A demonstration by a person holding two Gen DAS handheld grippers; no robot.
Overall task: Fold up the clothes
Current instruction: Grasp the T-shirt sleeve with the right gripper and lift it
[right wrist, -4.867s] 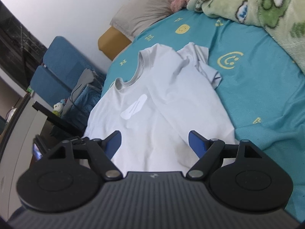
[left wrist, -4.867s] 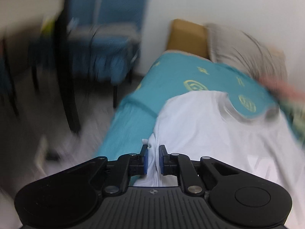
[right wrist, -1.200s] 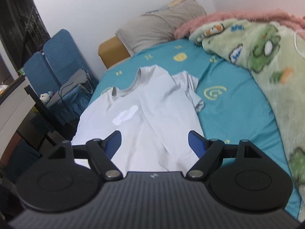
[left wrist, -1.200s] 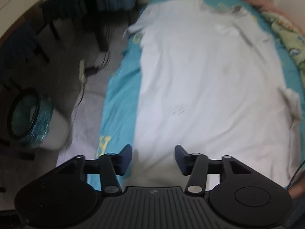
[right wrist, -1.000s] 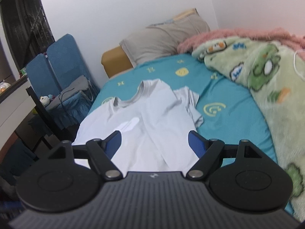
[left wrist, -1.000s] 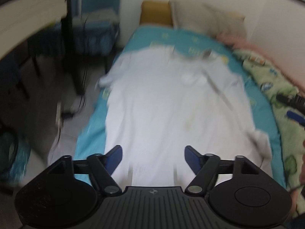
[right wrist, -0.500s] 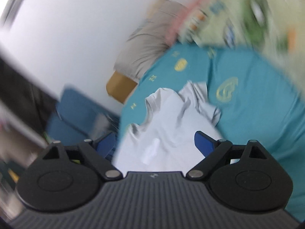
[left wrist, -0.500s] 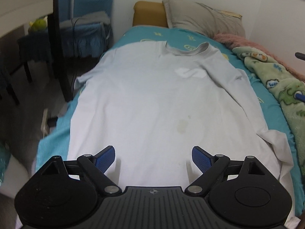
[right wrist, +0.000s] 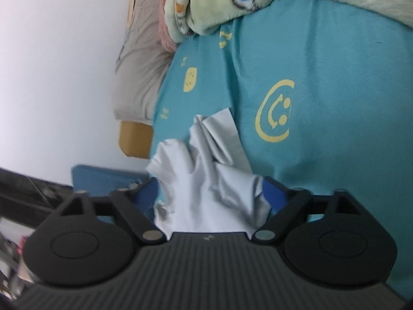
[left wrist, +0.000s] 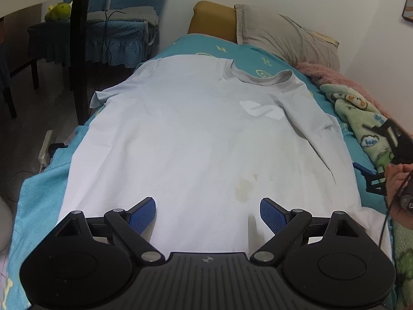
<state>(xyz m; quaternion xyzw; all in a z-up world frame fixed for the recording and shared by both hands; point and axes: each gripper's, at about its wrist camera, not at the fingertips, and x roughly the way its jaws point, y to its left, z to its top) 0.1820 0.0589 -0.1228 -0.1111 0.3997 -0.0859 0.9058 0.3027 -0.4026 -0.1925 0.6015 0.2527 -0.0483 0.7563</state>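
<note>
A white shirt (left wrist: 196, 139) is spread flat, front up, along the left side of the bed (left wrist: 38, 196), its collar toward the head end where a grey pillow (left wrist: 281, 38) lies. One sleeve hangs over the bed's left edge; the other is bunched on the teal sheet toward the bed's middle. Faint yellowish stains are seen on the lower front of the shirt.

The left claw (left wrist: 207, 209) is held over the shirt's hem at the foot end, its jaws spread wide with nothing between them; the hem runs beneath and between the blue pads (left wrist: 143, 210). Whether the pads touch the cloth cannot be told.

The right claw (right wrist: 209, 193) is seen at the shirt's right edge, jaws also spread wide. A rumpled fold of white cloth (right wrist: 206, 180) is bunched between the fingers, reaching both blue pads, but it is not pinched. In the left view the right claw is partly visible at the right edge of the frame, held by a hand (left wrist: 397, 191).

A green patterned blanket (right wrist: 232, 0) lies along the bed's right side, near the pillow.
</note>
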